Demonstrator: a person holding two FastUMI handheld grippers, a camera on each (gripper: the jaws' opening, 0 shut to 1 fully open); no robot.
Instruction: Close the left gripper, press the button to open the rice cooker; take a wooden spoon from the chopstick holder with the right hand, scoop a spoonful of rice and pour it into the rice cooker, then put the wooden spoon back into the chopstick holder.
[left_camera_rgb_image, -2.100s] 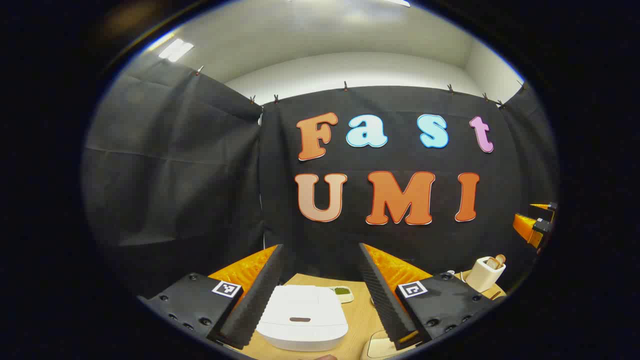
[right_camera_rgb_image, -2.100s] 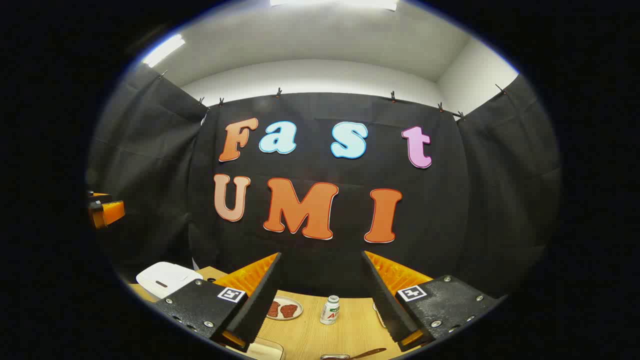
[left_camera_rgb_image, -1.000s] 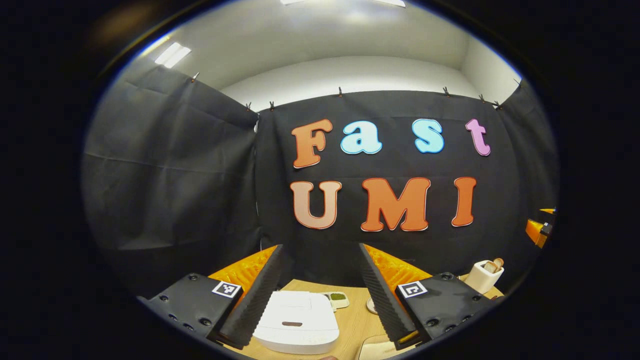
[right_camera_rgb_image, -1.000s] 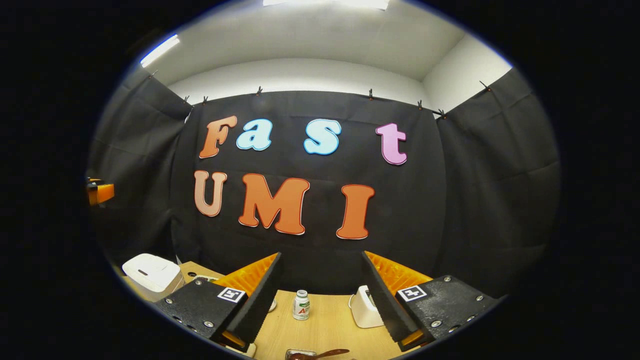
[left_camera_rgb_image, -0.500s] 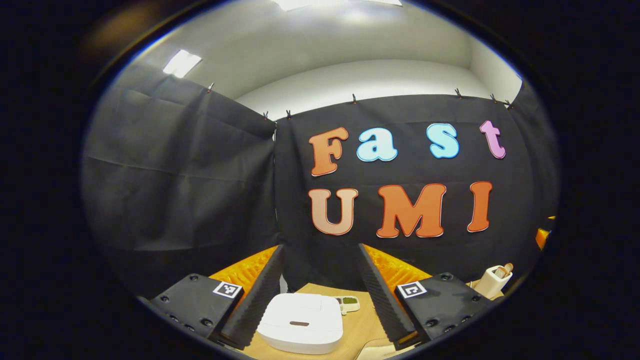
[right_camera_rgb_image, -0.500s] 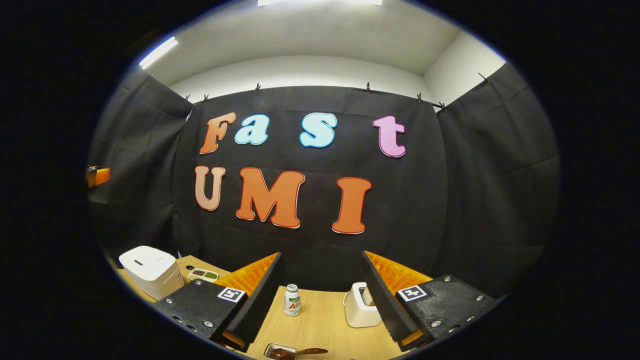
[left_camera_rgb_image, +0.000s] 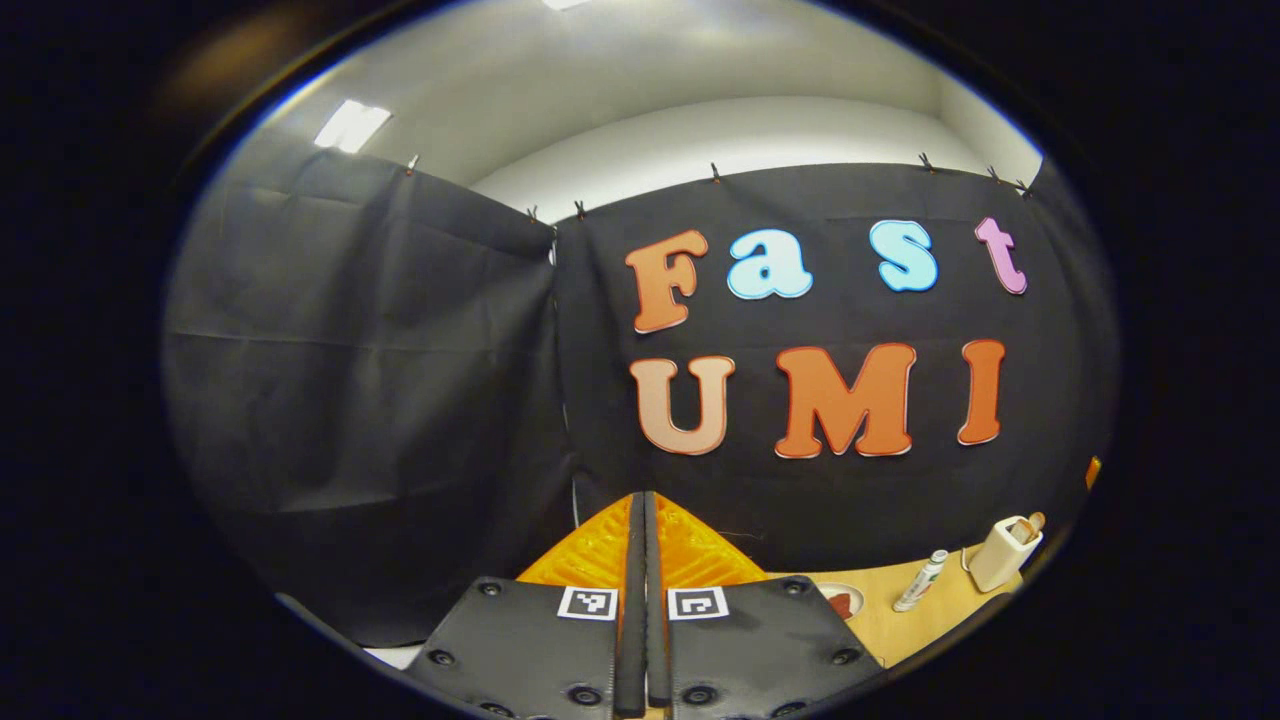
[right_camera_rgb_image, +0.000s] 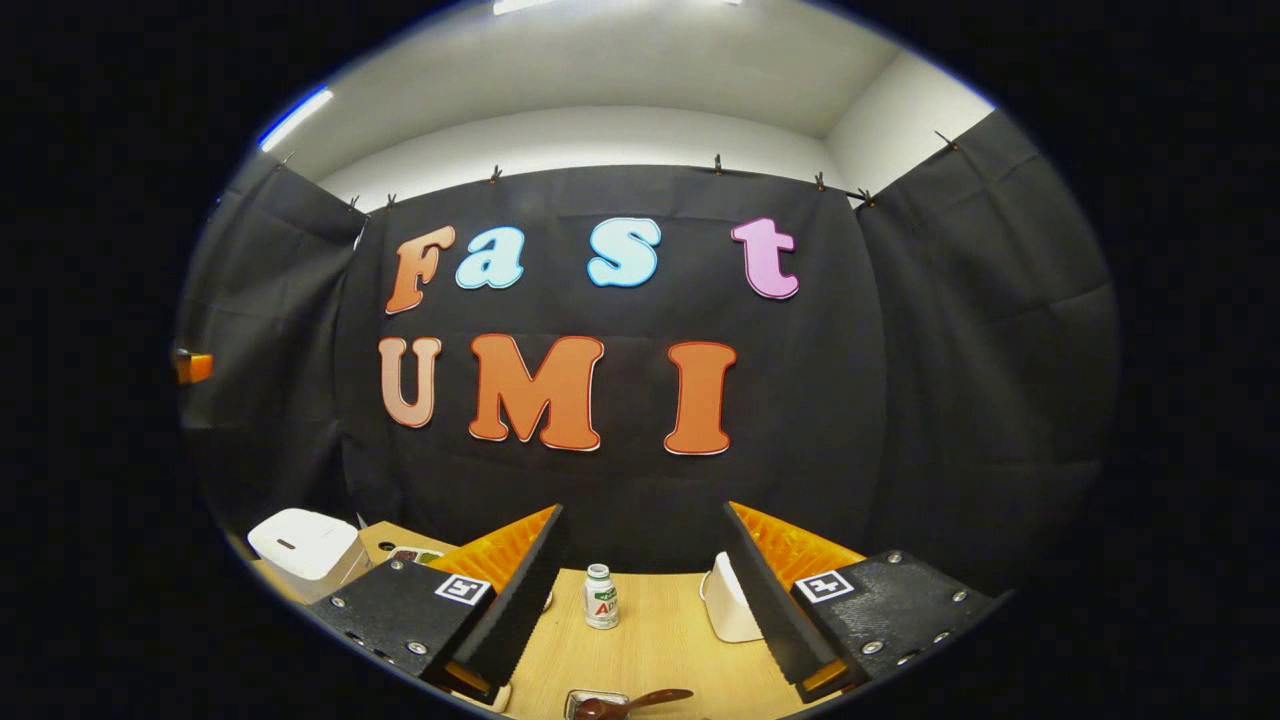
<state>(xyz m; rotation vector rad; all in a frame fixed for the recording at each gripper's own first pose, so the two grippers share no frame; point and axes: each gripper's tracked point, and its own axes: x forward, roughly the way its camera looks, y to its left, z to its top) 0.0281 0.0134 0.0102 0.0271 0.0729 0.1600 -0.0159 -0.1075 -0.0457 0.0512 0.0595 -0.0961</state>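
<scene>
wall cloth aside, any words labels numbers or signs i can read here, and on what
small white bottle: printed label, too small and blurred to read
left gripper: two square code markers, no words
right gripper: two square code markers, no words
rice cooker: no text visible

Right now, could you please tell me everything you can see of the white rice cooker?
In the right gripper view, the white boxy rice cooker with rounded corners looks like smooth plastic. Its lid is down, with a small dark slot on top. It sits upright at the far left end of the light wooden table, near the black cloth wall. Nothing touches it; its lower front is hidden.
</scene>
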